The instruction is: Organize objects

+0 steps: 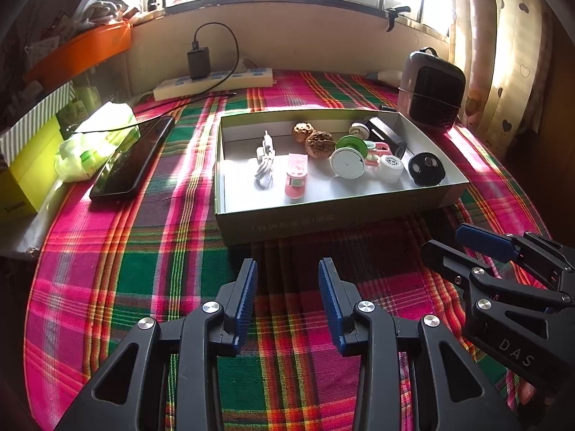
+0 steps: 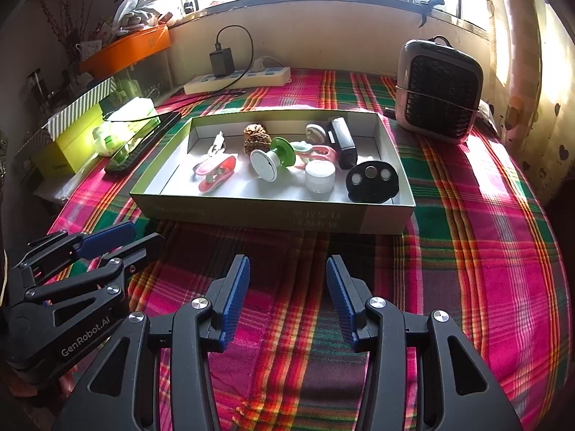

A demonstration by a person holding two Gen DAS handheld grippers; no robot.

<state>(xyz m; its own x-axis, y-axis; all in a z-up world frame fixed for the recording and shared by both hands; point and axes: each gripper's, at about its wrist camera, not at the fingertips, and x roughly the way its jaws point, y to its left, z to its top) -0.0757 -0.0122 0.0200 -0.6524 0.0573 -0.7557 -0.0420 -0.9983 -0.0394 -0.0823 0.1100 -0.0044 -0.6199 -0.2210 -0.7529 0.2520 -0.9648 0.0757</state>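
A shallow cardboard box [image 1: 323, 217] [image 2: 251, 212] sits mid-table and holds small items: two walnuts [image 1: 315, 143] [image 2: 256, 142], a white cable [image 1: 265, 165], a pink clip [image 1: 296, 179] [image 2: 215, 174], a green-and-white spool [image 1: 348, 161] [image 2: 266, 163], a white cap [image 1: 390, 168] [image 2: 320, 177], a black disc [image 1: 426, 170] [image 2: 372, 177] and a black bar [image 2: 343, 142]. My left gripper [image 1: 287, 269] [image 2: 118, 239] is open and empty, near the front of the box. My right gripper [image 2: 287, 269] [image 1: 454, 239] is open and empty beside it.
A plaid cloth [image 1: 161, 269] covers the table. A black phone [image 1: 133, 160] and green tissue pack [image 1: 97, 140] lie left of the box. A power strip with charger [image 1: 215, 80] is at the back. A small heater [image 1: 431, 89] [image 2: 438, 89] stands back right.
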